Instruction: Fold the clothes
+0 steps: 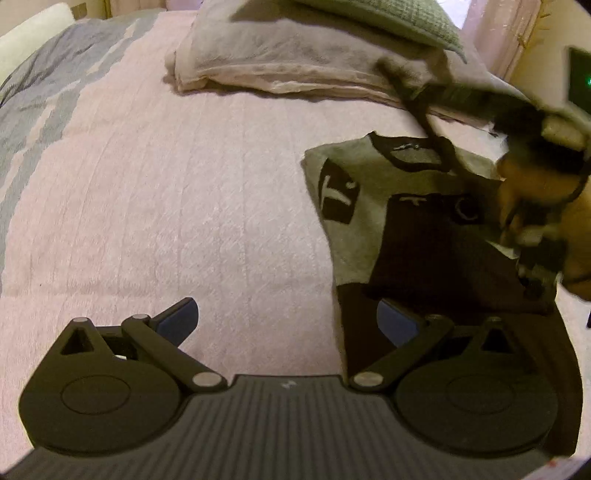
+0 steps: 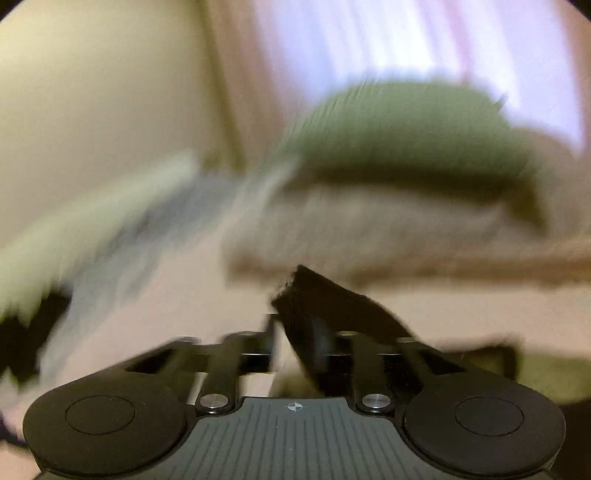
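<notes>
The left claw (image 1: 288,325) hangs low over the bed (image 1: 166,221) with its two fingers spread wide apart and nothing between them. Its left finger (image 1: 177,317) is over bare pink bedspread, while its right finger (image 1: 397,325) sits over the near dark edge of the shirt (image 1: 354,229). The shirt is a grey tee with a black collar and black printed patches, lying on the right part of the bed, partly folded so that a dark panel covers its lower half.

The right claw (image 2: 299,343) has its fingers drawn together on a flap of black cloth (image 2: 325,302), which sticks up between them and drapes off to the right. This view is heavily smeared, so whether that flap belongs to the same shirt cannot be told from here. In the left wrist view a blurred hand (image 1: 532,184) with the other tool shows at the shirt's right edge, and a dark strap (image 1: 424,110) trails from it across the collar.

Beyond the shirt, at the head of the bed, a pale pillow (image 1: 288,62) lies flat with a green cushion (image 1: 388,18) resting on top of it. A grey-blue patterned blanket (image 1: 48,85) covers the far left side of the bed. Pink curtains (image 2: 406,44) hang behind the cushion, beside a cream wall (image 2: 92,92).
</notes>
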Motion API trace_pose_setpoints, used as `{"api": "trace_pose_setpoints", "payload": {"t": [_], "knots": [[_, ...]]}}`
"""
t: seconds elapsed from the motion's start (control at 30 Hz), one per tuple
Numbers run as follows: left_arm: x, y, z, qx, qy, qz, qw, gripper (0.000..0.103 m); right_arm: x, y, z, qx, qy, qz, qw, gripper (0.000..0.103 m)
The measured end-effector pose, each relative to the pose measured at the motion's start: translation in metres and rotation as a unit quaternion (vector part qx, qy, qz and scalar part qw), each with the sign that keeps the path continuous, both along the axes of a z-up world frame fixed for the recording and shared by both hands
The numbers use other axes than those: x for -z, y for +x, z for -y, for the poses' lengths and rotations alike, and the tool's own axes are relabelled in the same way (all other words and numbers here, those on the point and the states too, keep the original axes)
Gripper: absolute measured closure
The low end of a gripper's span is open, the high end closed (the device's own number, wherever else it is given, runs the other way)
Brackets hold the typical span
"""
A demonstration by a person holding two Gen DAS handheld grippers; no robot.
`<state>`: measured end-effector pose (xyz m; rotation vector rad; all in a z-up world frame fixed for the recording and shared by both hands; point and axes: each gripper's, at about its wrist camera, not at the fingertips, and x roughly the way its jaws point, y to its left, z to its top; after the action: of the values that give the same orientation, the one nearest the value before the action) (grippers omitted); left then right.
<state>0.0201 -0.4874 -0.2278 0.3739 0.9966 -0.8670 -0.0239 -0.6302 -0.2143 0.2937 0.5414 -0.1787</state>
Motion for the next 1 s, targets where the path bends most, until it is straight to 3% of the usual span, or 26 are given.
{"api": "trace_pose_setpoints", "payload": {"t": [0.23,0.37,0.57,0.63,0.73,1.0], "knots": [[0.011,0.016,0.013,0.005,0.006,-0.007,0.9999,0.003,0.019,-0.048,0.004,0.034,0.027,-0.055,0.998,0.063],[0.019,0.033,0.050,0.026,-0.027,-0.025,0.9990,0.010,0.020,-0.097,0.024,0.087,0.028,-0.088,0.992,0.063],[0.046,0.057,0.127,0.059,-0.055,-0.018,0.9966,0.042,0.016,-0.154,0.058,0.144,0.001,-0.115,0.983,0.063],[0.054,0.063,0.147,0.065,-0.052,-0.016,0.9964,0.065,0.017,-0.165,0.071,0.156,-0.003,-0.123,0.980,0.063],[0.062,0.065,0.167,0.069,-0.041,-0.024,0.9964,0.075,0.021,-0.177,0.086,0.166,-0.006,-0.133,0.977,0.063],[0.084,0.060,0.188,0.064,0.006,-0.022,0.9977,0.073,0.024,-0.186,0.106,0.171,-0.006,-0.130,0.977,0.063]]}}
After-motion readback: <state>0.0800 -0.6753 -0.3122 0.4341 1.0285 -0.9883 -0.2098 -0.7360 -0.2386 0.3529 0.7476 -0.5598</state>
